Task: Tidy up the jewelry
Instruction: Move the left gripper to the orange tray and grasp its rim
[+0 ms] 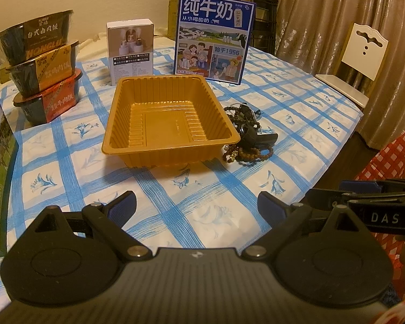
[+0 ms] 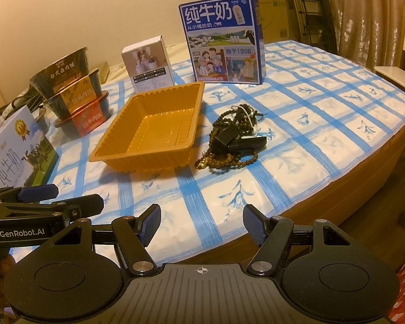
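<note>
An empty orange plastic tray point(image 1: 170, 147) point(image 2: 137, 158) sits mid-table on the blue-checked cloth. Just right of it lies a tangled pile of jewelry point(image 1: 247, 135) point(image 2: 233, 140): dark and brown bead bracelets, a pearl strand and a black clip-like piece. My left gripper point(image 1: 197, 205) hovers open over the near part of the table, well short of the tray, with nothing between its fingers. My right gripper point(image 2: 202, 217) is also open and holds nothing, near the table's front edge and short of the pile. Each gripper shows at the side of the other's view.
Three stacked instant-meal bowls point(image 1: 40, 73) stand at the left, a small white box point(image 1: 131, 51) and a blue milk carton box point(image 1: 213, 37) behind the tray. Another milk box point(image 2: 16, 154) lies at the near left. A white chair point(image 1: 356, 62) stands beyond the table's right edge.
</note>
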The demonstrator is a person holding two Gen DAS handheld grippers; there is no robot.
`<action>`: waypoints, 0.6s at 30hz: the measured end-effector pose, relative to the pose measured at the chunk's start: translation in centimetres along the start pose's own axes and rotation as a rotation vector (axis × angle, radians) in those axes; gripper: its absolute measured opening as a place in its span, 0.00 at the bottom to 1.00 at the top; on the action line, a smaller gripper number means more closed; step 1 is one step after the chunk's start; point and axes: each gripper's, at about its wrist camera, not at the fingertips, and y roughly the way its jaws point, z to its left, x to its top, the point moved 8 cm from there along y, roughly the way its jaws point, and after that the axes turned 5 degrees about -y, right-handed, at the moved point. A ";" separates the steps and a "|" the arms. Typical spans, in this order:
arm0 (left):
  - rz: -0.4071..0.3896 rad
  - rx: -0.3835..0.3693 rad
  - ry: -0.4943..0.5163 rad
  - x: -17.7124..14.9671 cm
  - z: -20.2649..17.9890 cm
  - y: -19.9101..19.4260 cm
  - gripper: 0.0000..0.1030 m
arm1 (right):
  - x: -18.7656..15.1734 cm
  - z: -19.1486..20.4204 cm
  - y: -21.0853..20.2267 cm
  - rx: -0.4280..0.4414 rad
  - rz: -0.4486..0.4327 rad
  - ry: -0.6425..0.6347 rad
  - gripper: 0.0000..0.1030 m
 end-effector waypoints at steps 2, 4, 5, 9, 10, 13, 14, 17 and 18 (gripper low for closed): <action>0.003 0.000 -0.002 -0.1 0.2 0.1 0.93 | -0.1 0.0 0.4 0.000 0.002 0.000 0.65; 0.005 0.001 -0.005 0.0 0.2 0.3 0.93 | 0.0 -0.1 0.4 0.002 0.002 0.000 0.65; 0.008 0.003 -0.007 -0.1 0.3 0.4 0.93 | -0.1 -0.1 0.5 0.002 0.002 0.000 0.65; 0.017 0.016 -0.027 -0.3 0.9 2.1 0.93 | 0.3 -0.5 1.6 0.001 0.007 -0.005 0.65; 0.019 0.018 -0.033 -0.3 1.1 2.3 0.93 | 0.3 -0.5 2.0 0.000 0.009 -0.005 0.65; 0.005 0.042 -0.045 -0.2 2.0 2.9 0.93 | 0.4 -0.9 3.0 0.001 0.007 0.000 0.65; -0.004 0.057 -0.048 -0.2 2.5 3.3 0.93 | 0.4 -1.0 3.4 0.000 0.005 0.003 0.65; -0.027 0.079 -0.079 -0.1 3.8 4.2 0.93 | 0.4 -1.6 4.7 0.004 -0.015 0.018 0.65; -0.033 0.082 -0.095 0.0 4.4 4.5 0.93 | 0.5 -1.9 5.1 0.006 -0.022 0.024 0.65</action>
